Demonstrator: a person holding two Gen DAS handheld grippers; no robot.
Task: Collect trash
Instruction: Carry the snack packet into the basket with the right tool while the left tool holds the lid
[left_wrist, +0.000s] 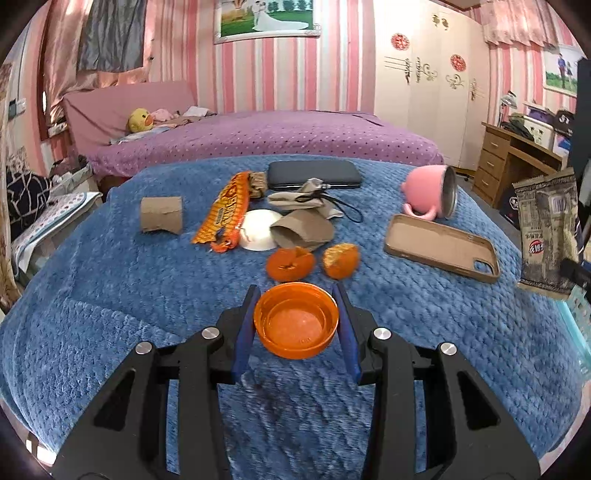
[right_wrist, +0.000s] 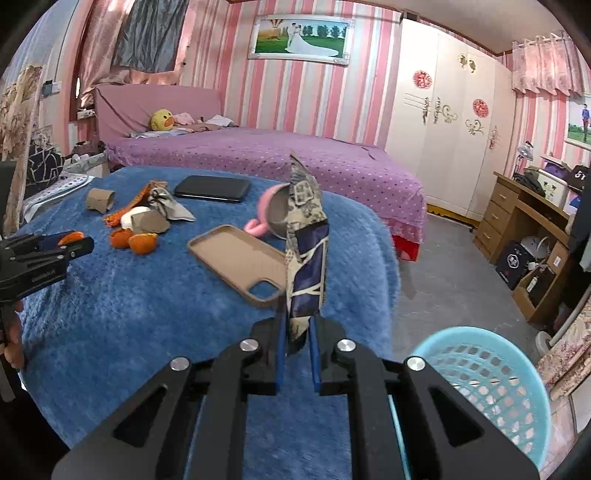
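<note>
left claw (left_wrist: 295, 325): clamping an orange plastic lid (left_wrist: 296, 325) side to side between the blue pads, holding it above the blue blanket (left_wrist: 110, 314) covering the tabletop.
right claw (right_wrist: 297, 343): pinching the bottom edge of an empty snack wrapper (right_wrist: 306, 251), which is standing up tall above the pads.
bin: light blue mesh basket (right_wrist: 491, 373) sitting on the floor just beside the tabletop edge, low right of the right claw.
trash still lying out: orange peel pieces (left_wrist: 312, 260), orange snack wrapper (left_wrist: 225, 214), cardboard tube (left_wrist: 161, 219), a flattened tube (left_wrist: 303, 230) by a white bowl (left_wrist: 258, 230).
not trash, I'd judge: phone case (left_wrist: 441, 247), pink mug (left_wrist: 430, 194) lying on its side, dark phone (left_wrist: 314, 174), grey pouch (left_wrist: 306, 201).
stage: both claws loaded, looking like a carry to the basket.
risk 1: lid gripped only on its round rim, so tilting could be letting it pop out onto the blanket.
risk 2: wrapper is light and floppy, so releasing high or off-centre could be dropping it beside the basket.
risk 3: the right claw swinging low could be clipping the phone case or mug.
</note>
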